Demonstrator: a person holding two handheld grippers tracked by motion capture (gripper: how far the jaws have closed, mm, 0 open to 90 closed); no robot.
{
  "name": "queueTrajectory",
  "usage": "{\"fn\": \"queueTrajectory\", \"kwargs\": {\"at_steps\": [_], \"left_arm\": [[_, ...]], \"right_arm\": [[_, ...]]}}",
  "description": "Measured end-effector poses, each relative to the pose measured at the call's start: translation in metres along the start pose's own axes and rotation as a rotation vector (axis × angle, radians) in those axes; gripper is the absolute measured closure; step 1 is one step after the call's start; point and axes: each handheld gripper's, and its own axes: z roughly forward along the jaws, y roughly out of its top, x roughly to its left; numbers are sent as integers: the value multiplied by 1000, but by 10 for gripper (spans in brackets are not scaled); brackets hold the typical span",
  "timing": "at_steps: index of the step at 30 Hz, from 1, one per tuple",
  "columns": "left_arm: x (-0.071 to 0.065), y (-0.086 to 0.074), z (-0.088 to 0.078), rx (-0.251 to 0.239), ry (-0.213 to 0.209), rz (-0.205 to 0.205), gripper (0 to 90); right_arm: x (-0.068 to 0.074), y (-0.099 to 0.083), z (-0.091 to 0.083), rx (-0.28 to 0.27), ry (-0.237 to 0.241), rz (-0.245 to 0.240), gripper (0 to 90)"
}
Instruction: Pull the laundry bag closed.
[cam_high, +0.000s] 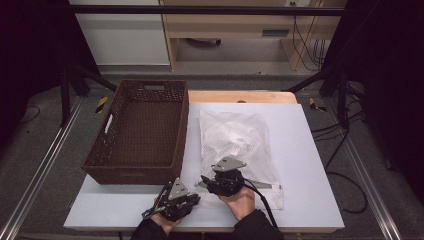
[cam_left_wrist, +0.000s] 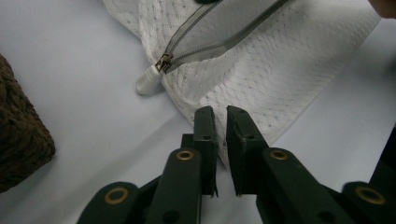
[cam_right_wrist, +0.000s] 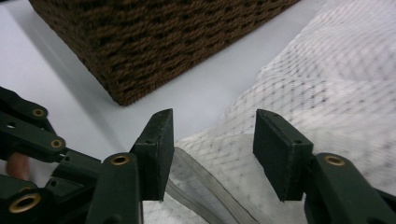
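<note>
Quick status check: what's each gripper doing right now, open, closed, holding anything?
Left gripper: closed on the corner of the white mesh laundry bag, below the zipper pull.
Right gripper: open, jaws straddling the bag's zipper edge, gripping nothing.

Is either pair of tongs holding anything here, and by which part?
The left tongs are shut on the corner edge of the white mesh laundry bag, near its zipper pull. The right tongs stand open over the bag, gripping nothing.

Left tool (cam_left_wrist: 220, 122) nearly closed, right tool (cam_right_wrist: 212, 140) agape
</note>
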Motion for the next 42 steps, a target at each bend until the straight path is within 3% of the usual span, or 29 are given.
{"fn": "queueTrajectory", "kwargs": {"at_steps": [4,6,15,23,29,31,42], "left_arm": [[-1,0,0,0,2,-2,869],[-1,0,0,2,3,-2,871],[-1,-1,-2,11,2,2,867],[-1,-1,-2,11,12,6,863],[-1,-1,-2,5,21,15,862],[-1,-1,-2,6,21,15,861],[-2,-1,-2,8,11,10,857]], "right_arm": [[8,7,11,29,43,-16,613],[14,9,19,75,66,-20,651],[18,-2,37,172,52,-53,793],[20,0,43,185,59,-41,746],[23,2,48,203,16,-44,798],[22,3,48,203,21,-27,803],[11,8,31,158,54,22,856]]}}
